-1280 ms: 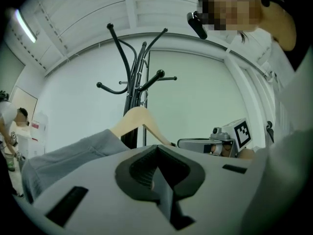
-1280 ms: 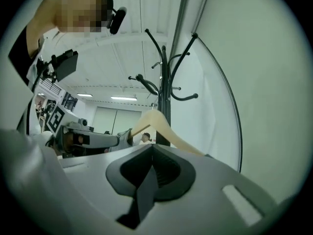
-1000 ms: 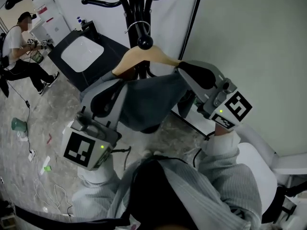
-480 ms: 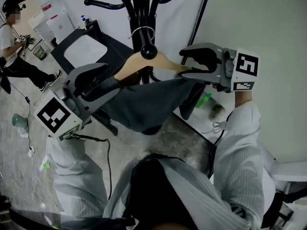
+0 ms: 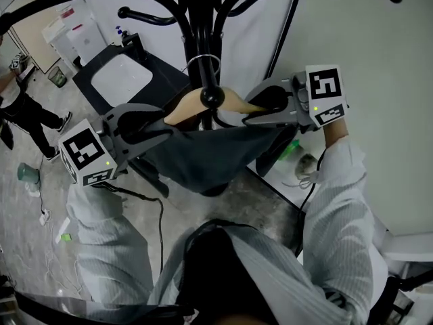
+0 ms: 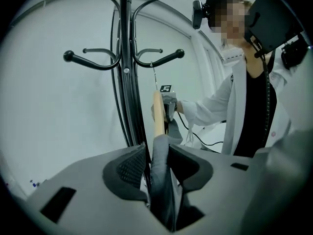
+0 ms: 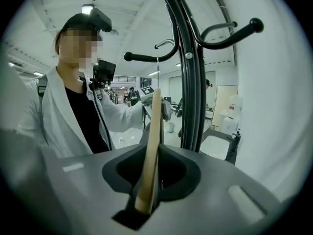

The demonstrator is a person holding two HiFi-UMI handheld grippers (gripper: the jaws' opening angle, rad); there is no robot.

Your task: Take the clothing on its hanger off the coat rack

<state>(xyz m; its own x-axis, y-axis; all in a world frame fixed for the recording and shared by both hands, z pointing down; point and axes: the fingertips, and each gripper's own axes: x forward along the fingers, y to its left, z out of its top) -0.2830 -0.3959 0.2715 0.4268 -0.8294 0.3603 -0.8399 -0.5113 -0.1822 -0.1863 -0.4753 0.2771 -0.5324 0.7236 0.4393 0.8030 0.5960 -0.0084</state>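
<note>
Clothing [image 5: 203, 158] hung on its hanger [image 5: 233, 100], hooked on the coat rack [image 5: 196, 19]. Left gripper [image 5: 159, 124] was closing on the cloth-covered end, right gripper [image 5: 260, 110] on the bare wood. A crooked lift could snag the hook [image 5: 203, 63] or let the cloth slip off.

The coat rack [image 5: 196, 19] runs off the head view's top edge, its lower pole hidden behind the grey clothing [image 5: 203, 158]; the wooden hanger [image 5: 183, 108] lies mostly under that cloth; a bystander [image 5: 20, 114] is cut by the left edge.
</note>
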